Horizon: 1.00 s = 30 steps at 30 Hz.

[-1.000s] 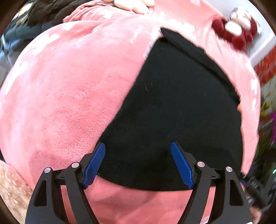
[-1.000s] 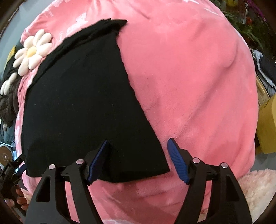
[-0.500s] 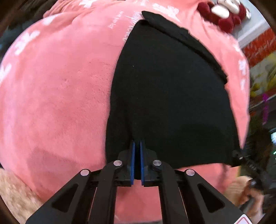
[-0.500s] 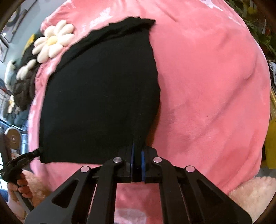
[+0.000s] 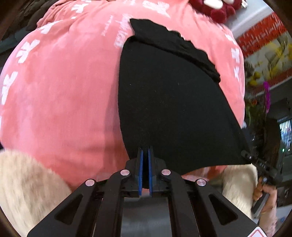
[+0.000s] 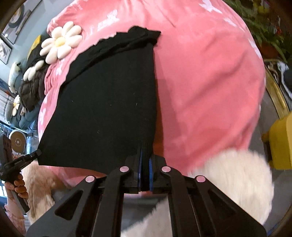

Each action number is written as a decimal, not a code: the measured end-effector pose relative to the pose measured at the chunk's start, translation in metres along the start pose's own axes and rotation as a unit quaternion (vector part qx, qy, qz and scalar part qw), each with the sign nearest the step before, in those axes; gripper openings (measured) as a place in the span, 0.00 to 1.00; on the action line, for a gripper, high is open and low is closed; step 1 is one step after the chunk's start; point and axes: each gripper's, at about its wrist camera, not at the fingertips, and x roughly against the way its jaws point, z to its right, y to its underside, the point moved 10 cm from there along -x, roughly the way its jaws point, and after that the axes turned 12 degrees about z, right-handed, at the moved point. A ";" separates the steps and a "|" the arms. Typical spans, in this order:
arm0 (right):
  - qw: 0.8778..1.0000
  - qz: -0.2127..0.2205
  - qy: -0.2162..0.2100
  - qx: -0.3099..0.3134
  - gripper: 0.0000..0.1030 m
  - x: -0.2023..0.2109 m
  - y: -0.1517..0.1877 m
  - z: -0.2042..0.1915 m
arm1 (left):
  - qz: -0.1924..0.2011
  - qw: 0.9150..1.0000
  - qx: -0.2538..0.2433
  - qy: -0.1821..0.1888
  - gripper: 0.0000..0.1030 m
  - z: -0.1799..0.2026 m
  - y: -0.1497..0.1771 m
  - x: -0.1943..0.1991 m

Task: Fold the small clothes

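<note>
The black garment [image 5: 173,109] lies spread on a pink blanket [image 5: 63,91], its far end bunched into a folded band [image 5: 175,47] with a wavy edge. The blanket carries white printed marks [image 5: 27,51] and some white lettering just beside the garment's far left corner.

The left gripper [image 5: 145,155] is closed on the garment's near left corner, its blue pads [image 5: 140,169] pressed together with black cloth pinched between them. The right gripper [image 6: 145,155] is likewise clamped on the garment [image 6: 105,102], at its near right corner, with the fabric pulled into small pleats where it enters the pads. The near hem runs taut between the two corners and sits raised off the blanket [image 6: 200,82], with a shadowed gap showing under it.

In the left view, the other gripper reaches the garment's near right corner, and the hand [image 5: 264,193] holding it shows below. In the right view, the same holds at the near left corner, with a hand [image 6: 17,186] around the handle.

Cream fluffy fabric [image 5: 27,186] lies on the near side of the garment, beyond the blanket's near edge, in both views [image 6: 237,182]. Beyond the garment's far end sit a white daisy cushion [image 6: 61,42] and, in the left view, a dark red one [image 5: 220,7]. A yellow box [image 6: 281,144] stands off to the garment's right, past the blanket; what it holds cannot be told.
</note>
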 end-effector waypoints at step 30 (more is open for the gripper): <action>0.993 0.107 -0.046 0.019 0.04 0.036 -0.137 -0.029 | 0.094 0.989 -0.110 -0.022 0.02 0.070 -0.115 0.040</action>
